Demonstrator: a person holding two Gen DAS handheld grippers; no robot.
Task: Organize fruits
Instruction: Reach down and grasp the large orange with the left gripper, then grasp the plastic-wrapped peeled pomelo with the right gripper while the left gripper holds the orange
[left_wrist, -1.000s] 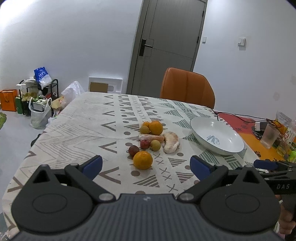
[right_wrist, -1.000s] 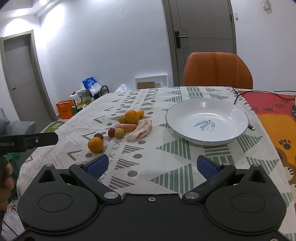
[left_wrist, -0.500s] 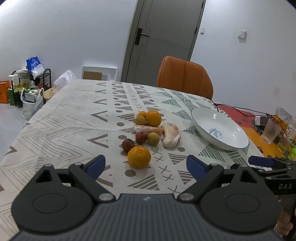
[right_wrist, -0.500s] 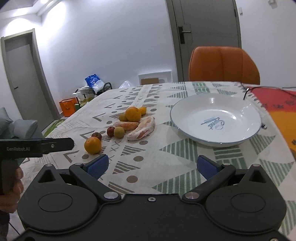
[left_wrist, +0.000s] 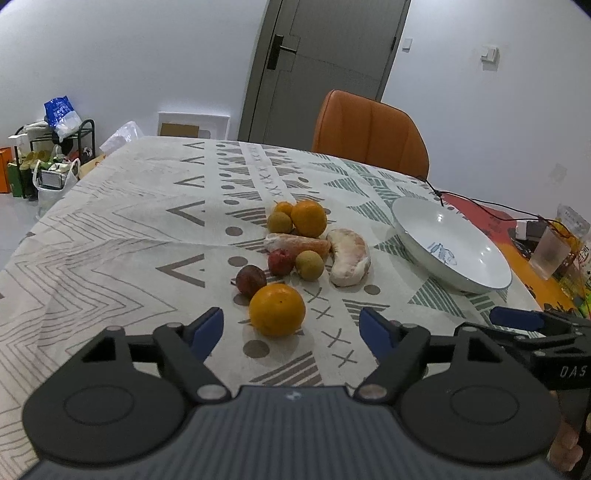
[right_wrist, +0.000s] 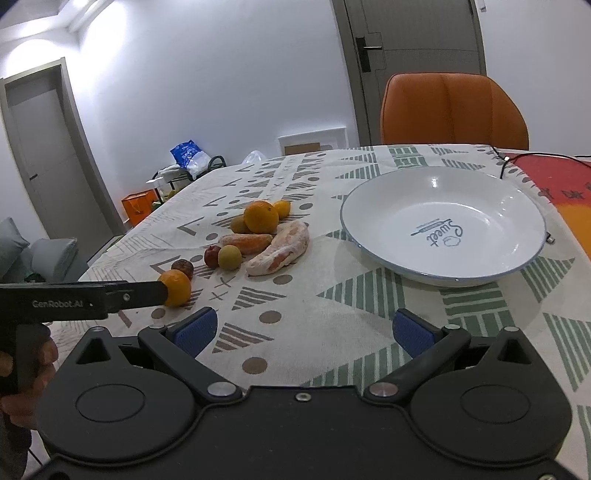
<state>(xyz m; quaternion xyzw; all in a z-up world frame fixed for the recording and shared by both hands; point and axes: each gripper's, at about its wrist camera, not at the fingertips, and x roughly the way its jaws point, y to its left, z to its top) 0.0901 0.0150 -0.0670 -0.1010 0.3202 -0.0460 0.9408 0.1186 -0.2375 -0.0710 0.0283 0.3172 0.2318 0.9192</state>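
Both grippers are spread wide and empty; my left gripper (left_wrist: 291, 328) has crept closer to the near orange (left_wrist: 277, 309). Plate (right_wrist: 388, 254) looks bare, so first pick is coming, I reckon; right gripper (right_wrist: 303, 328) just hovers.

Fruits (left_wrist: 295, 251) lie left of the plate (left_wrist: 476, 284) on the table (left_wrist: 110, 240).

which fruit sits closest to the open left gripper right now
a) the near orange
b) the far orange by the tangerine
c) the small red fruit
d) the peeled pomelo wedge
a: in the left wrist view the near orange lies just ahead of the open left gripper, in line with the gap between its fingers, with every other fruit farther back.
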